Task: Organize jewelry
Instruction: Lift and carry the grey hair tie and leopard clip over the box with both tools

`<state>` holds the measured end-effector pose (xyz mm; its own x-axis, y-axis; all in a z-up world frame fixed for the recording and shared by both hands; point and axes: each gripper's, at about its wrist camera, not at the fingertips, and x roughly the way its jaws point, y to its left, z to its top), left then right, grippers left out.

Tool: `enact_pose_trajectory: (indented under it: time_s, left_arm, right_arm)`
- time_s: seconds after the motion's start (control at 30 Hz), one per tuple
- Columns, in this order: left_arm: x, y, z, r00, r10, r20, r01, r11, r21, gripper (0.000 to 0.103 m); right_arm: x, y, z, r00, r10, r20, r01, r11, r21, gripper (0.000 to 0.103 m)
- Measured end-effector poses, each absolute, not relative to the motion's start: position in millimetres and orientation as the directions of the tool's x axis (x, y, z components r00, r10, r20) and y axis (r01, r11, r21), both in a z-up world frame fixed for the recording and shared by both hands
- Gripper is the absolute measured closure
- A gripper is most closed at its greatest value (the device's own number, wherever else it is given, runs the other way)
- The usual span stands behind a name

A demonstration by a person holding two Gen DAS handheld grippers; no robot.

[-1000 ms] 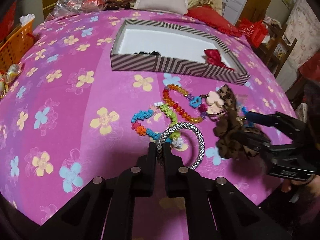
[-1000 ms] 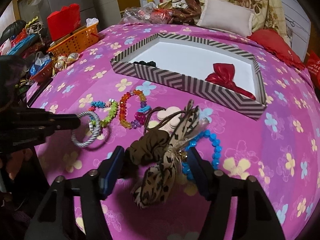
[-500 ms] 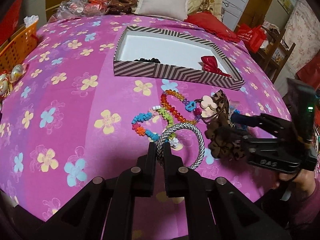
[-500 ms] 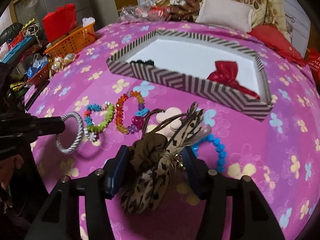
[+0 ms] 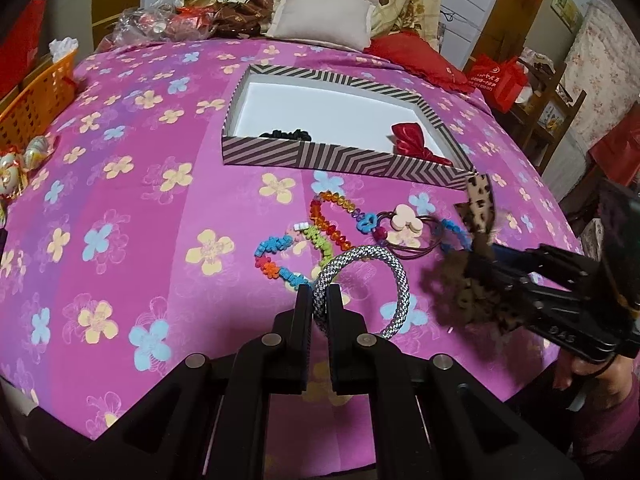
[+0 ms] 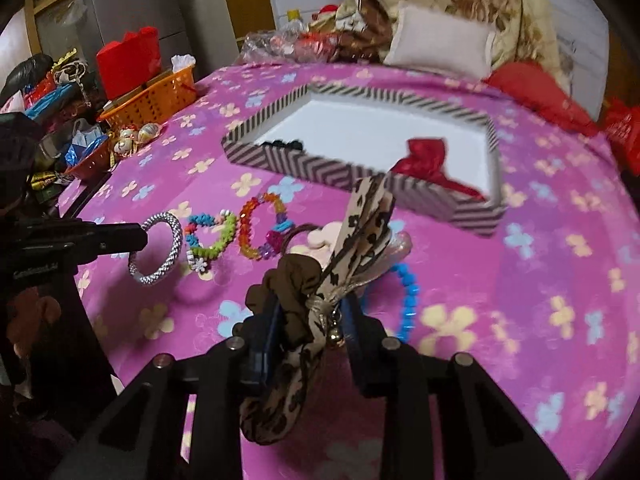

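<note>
My left gripper [image 5: 319, 296] is shut on a silver braided bangle [image 5: 396, 276] and holds it just above the pink bedspread; the bangle also shows in the right wrist view [image 6: 168, 248]. My right gripper [image 6: 310, 312] is shut on a leopard-print scrunchie with a bow [image 6: 352, 240], lifted off the bed, also in the left wrist view [image 5: 476, 248]. A striped box [image 5: 320, 158] with a white floor holds a red bow [image 5: 408, 136] and a black hair tie [image 5: 284, 134]. Loose on the bed lie a multicoloured bead bracelet [image 5: 280, 256], an orange bead bracelet [image 5: 332, 220], a blue bead bracelet [image 6: 408, 300] and a flower hair tie [image 5: 406, 220].
An orange basket [image 5: 36, 96] stands at the bed's left edge with small ornaments [image 5: 24, 160] beside it. Pillows [image 5: 324, 20] and clutter lie behind the box. Red bags [image 5: 500, 80] and shelves stand off the right side.
My right gripper has closed on the leopard scrunchie and lifted it off the bed. My left gripper has raised the silver bangle slightly and drawn back.
</note>
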<state>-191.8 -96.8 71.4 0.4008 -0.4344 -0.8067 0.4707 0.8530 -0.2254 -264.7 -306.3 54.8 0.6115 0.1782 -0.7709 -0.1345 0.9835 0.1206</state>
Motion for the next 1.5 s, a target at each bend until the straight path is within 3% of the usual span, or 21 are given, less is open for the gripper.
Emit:
enact_pose_trajectory:
  time_s: [0.6, 1.5]
  left_arm:
    - [-197, -101, 95, 0.43, -0.463, -0.775, 0.483, 0.843, -0.236, 0.103]
    - [-148, -129, 112, 0.521, -0.373, -0.768, 0.458, 0.881, -0.117, 0.103]
  right_arm:
    - [-286, -314, 109, 0.698, 0.14, -0.702, -0.147, 0.988, 0.05, 0.073]
    - [-247, -327, 113, 0.723, 0.145, -0.676, -0.117, 0.989, 0.087, 0.073]
